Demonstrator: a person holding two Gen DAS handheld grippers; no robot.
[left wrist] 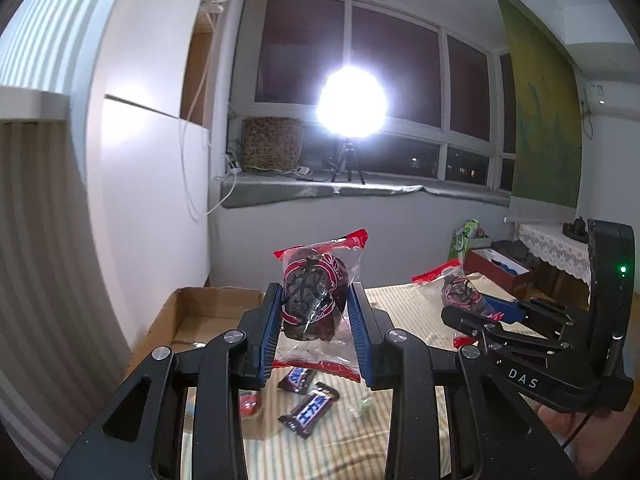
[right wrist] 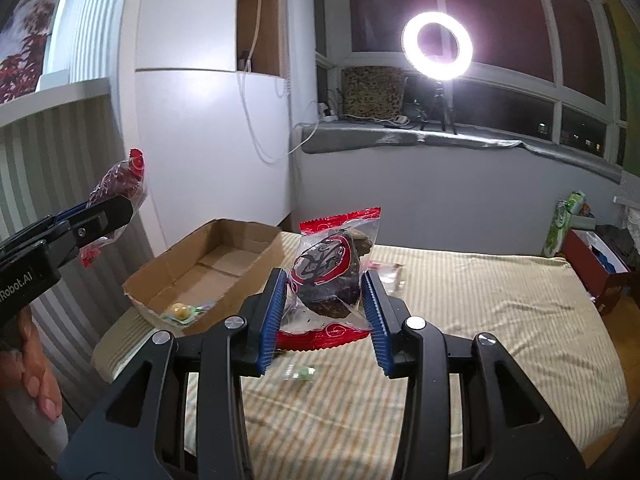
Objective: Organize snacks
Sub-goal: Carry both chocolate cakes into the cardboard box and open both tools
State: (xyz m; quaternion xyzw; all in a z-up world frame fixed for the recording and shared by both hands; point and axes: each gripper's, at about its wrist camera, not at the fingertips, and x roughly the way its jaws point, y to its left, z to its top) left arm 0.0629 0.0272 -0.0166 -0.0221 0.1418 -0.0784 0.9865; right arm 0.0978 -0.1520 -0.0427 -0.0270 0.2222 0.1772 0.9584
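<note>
Left claw [left wrist: 316,312]: pinching a date packet [left wrist: 314,300] between blue ribbed pads, held in the air above the bed; packet upright, long axis near to far along the fingers, red crimped seals at both ends.
Right claw [right wrist: 326,300]: pinching a second date packet [right wrist: 330,276] the same way, clear crinkly film over a dark wrinkled lump, red-and-black round label facing the camera.
Near, under the left claw: two chocolate bars [left wrist: 310,404] in dark glossy wrappers, flat on the striped bedspread [right wrist: 480,320]; a small green sweet [left wrist: 362,406] just right of them.
Bedspread: soft, cream with fine stripes, slightly rumpled.
Box [right wrist: 208,276]: shallow open cardboard tray, far and left of the right claw, at the bed's left edge by the wall; a round yellow sweet in a green wrapper [right wrist: 182,312] lies in its near corner.
Key relation: tray lies ahead-left of both claws; left claw appears nearer, roughly at its near edge, so likely first to drop its packet; right claw needs a reach leftward across the bed.
Handling guess: film slippery and light, packet likely to tumble flat on release.
Far: grey windowsill with a bright ring lamp [right wrist: 438,46] on a small tripod, dark panes behind.
</note>
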